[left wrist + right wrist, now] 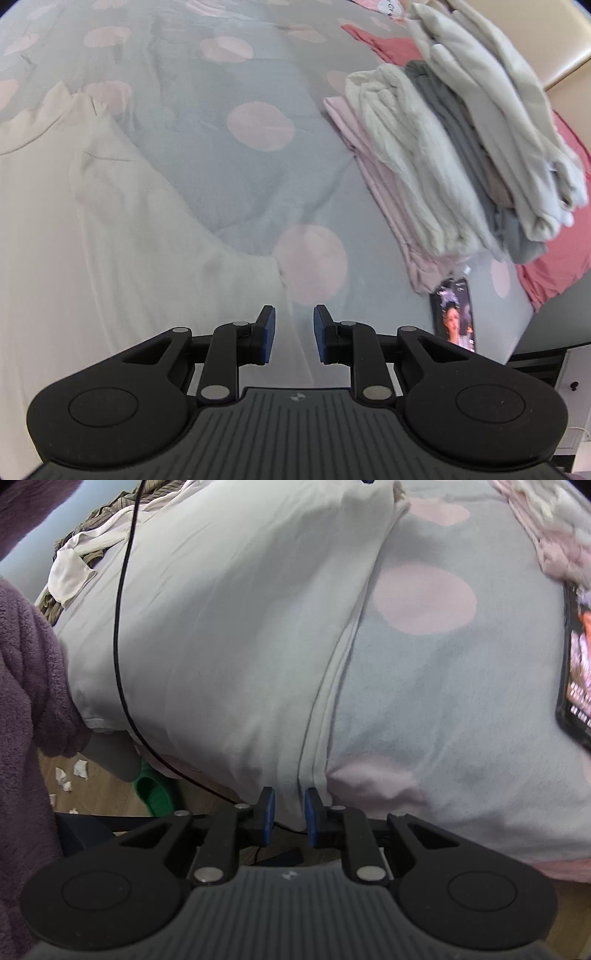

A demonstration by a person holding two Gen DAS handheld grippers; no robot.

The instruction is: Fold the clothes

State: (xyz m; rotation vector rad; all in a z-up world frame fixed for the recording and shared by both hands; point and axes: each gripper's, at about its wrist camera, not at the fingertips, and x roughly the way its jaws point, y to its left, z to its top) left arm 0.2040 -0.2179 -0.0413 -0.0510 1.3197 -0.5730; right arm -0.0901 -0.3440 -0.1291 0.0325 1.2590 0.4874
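Clothes lie in two states on the bed [229, 177], whose grey cover carries pale pink dots. Toward its far right edge, a stack of folded garments [443, 155] stands: pale green fleecy pieces, something grey, pink at the bottom, a red piece [554, 266] beneath and behind. On the near left side a white garment [110, 229] is spread flat, its long edge running up the bed; in the right wrist view that edge shows doubled layers, so it may already be folded once lengthwise, or merely laid out. A heap of striped and white clothing [81, 542] sits at the far left corner, unfolded by the look of it.

My judgement: part of the work is done, as the stack shows, while the white garment and the heap remain to be folded.

Left gripper [294, 334] hovers over the white garment's near corner, jaws parted, holding nothing. Right gripper [289, 814] sits at the bed's near edge, jaws slightly apart astride the garment's doubled edge; whether the pads touch cloth I cannot tell.

A phone [453, 314] lies just beside the stack, screen lit; its writing is too blurred to read. A black cable [122, 627] crosses the white garment. No brands or labels are legible.
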